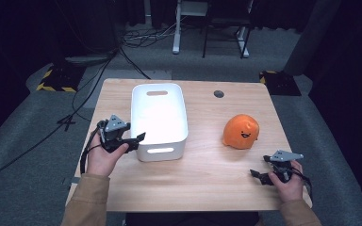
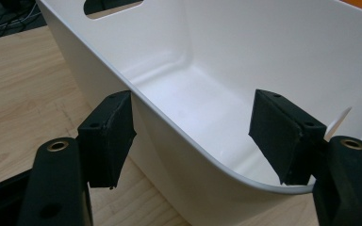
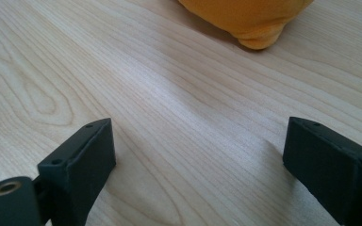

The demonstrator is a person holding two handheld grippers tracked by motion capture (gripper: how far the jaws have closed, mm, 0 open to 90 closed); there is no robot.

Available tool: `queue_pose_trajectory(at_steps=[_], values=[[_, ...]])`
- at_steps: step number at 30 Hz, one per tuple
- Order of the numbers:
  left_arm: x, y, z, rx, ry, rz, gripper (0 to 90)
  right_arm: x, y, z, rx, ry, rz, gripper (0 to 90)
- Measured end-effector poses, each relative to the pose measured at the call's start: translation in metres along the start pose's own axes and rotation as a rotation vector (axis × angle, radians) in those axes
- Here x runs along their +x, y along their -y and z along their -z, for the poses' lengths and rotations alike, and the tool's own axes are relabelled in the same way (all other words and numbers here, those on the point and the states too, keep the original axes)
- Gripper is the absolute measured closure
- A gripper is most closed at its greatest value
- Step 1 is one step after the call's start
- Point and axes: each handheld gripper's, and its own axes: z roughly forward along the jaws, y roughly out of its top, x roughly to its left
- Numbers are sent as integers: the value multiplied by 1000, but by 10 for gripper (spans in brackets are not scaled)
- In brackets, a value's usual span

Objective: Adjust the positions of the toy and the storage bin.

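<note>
A light wooden table [image 1: 202, 174] carries everything, with a small grey round fitting [image 1: 218, 93] set into it near the far edge. The largest thing on it is a white plastic bin [image 1: 159, 121], rectangular, empty, with a slot handle at its far end and another at its near end; it stands left of the table's middle. To its right, well apart, sits an orange plush toy [image 1: 241, 131], dome-shaped with a small dark smiling face, lying between the bin and the table's right edge. The left gripper [image 1: 139, 140], held in the person's left hand [image 1: 102, 159], is at the bin's near left corner; in the left gripper view its jaws stand wide apart and straddle the bin's rim [image 2: 188, 141], one jaw outside the wall, the other inside, neither seen pressing on it. The right gripper [image 1: 259, 177], held in the right hand [image 1: 287, 186], rests low over bare wood near the front right; its jaws are spread apart around nothing, and the toy [image 3: 247, 21] lies ahead of them, clear of both.
</note>
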Motion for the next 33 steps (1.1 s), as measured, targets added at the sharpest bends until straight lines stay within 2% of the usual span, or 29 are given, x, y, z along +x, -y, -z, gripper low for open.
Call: queue_pose_trajectory(at_steps=[16, 17, 20, 21, 23, 26, 28, 33], values=[[-50, 14, 13, -7, 86, -61, 319, 0, 0, 0, -1, 0, -1, 101], [-50, 14, 13, -7, 86, -61, 319, 0, 0, 0, -1, 0, -1, 101], [-64, 18, 17, -6, 94, -56, 317, 0, 0, 0, 0, 0, -1, 101], [-64, 18, 17, -6, 94, -56, 314, 0, 0, 0, 0, 0, -1, 101], [-74, 21, 19, -7, 104, -53, 303, 0, 0, 0, 0, 0, 0, 101], [-81, 22, 21, -4, 109, -54, 296, 0, 0, 0, -1, 0, -1, 101], [-90, 22, 23, 21, 108, -67, 289, 0, 0, 0, 0, 0, 0, 101], [-103, 23, 25, 34, 99, -81, 281, 0, 0, 0, 0, 0, -1, 101]])
